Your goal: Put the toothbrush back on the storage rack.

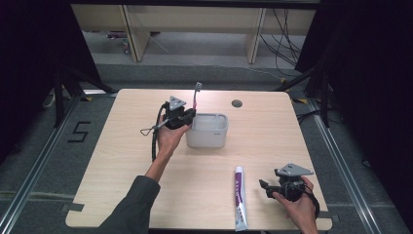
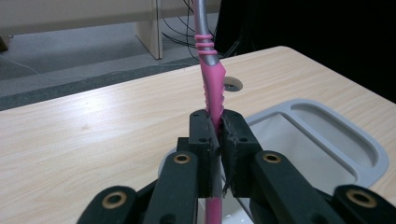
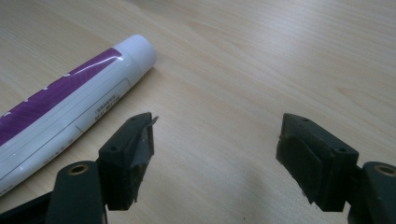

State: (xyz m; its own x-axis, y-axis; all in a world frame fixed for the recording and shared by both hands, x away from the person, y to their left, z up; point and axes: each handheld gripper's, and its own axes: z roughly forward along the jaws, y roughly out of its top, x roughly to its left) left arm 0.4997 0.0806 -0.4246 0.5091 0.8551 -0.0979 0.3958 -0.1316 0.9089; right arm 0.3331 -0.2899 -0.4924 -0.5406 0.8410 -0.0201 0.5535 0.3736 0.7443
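Just above the centre of the high view, a pink-and-grey toothbrush stands nearly upright, its head topmost, over the left rim of a pale grey tray. The left gripper clamps its pink handle: in the left gripper view the toothbrush rises out of the middle of the frame from between the two black jaws, which press tight on it from either side, with the grey neck running off the top edge and the tray at lower right. At the lower right of the high view the right gripper rests low over the wooden table, its jaws spread apart with nothing between them. A purple-and-white toothpaste tube lies just beside it to the left, apart from the fingers.
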